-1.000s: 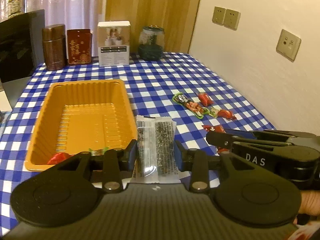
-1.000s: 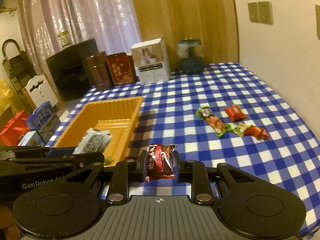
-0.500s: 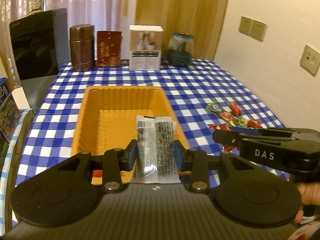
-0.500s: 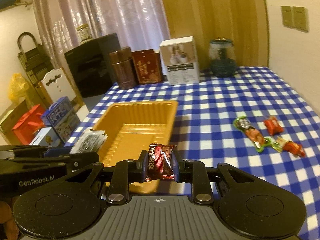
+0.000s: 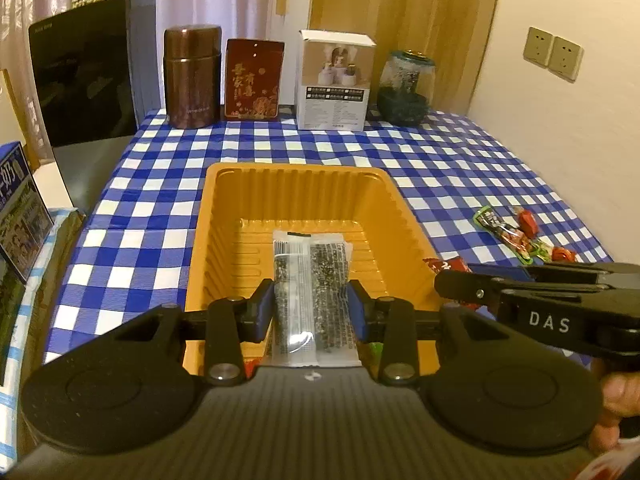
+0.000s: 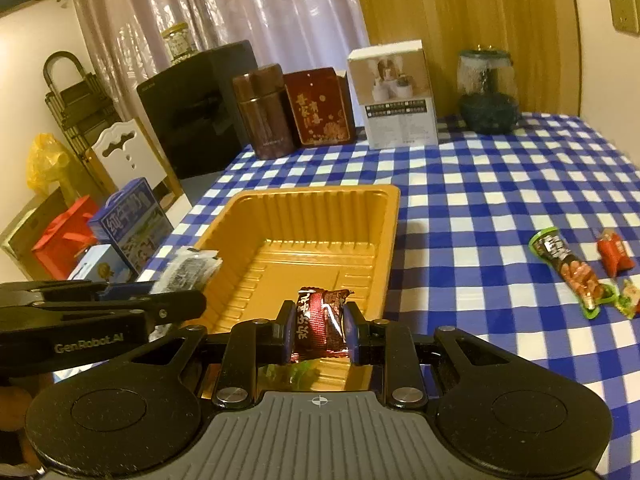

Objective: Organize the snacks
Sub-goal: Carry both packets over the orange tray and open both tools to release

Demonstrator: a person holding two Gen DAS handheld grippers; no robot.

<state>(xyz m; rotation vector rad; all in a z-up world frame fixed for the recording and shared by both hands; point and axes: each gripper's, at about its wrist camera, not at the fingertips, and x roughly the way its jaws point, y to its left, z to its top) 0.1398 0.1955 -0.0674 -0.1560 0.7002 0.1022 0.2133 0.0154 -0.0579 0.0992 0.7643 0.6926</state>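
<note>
My left gripper (image 5: 311,304) is shut on a black-and-clear seaweed packet (image 5: 310,288), held above the near end of the orange tray (image 5: 298,184). My right gripper (image 6: 317,326) is shut on a dark red candy wrapper (image 6: 320,322), also over the tray's (image 6: 320,204) near end. Each gripper shows in the other's view: the right one (image 5: 452,274) at the right, the left one (image 6: 180,280) at the left. A green wrapper (image 6: 304,372) lies in the tray under my right gripper. Loose snacks (image 6: 576,272) lie on the checked cloth to the right.
Along the table's far edge stand a brown canister (image 5: 192,76), a red tin (image 5: 253,80), a white box (image 5: 335,80) and a glass jar (image 5: 406,88). A wall runs along the right side. Boxes (image 6: 132,228) and a red bag (image 6: 64,236) sit beyond the table's left edge.
Both grippers have swept left with their snacks, from beside the tray's right side to over its near end. The grips have not changed.
</note>
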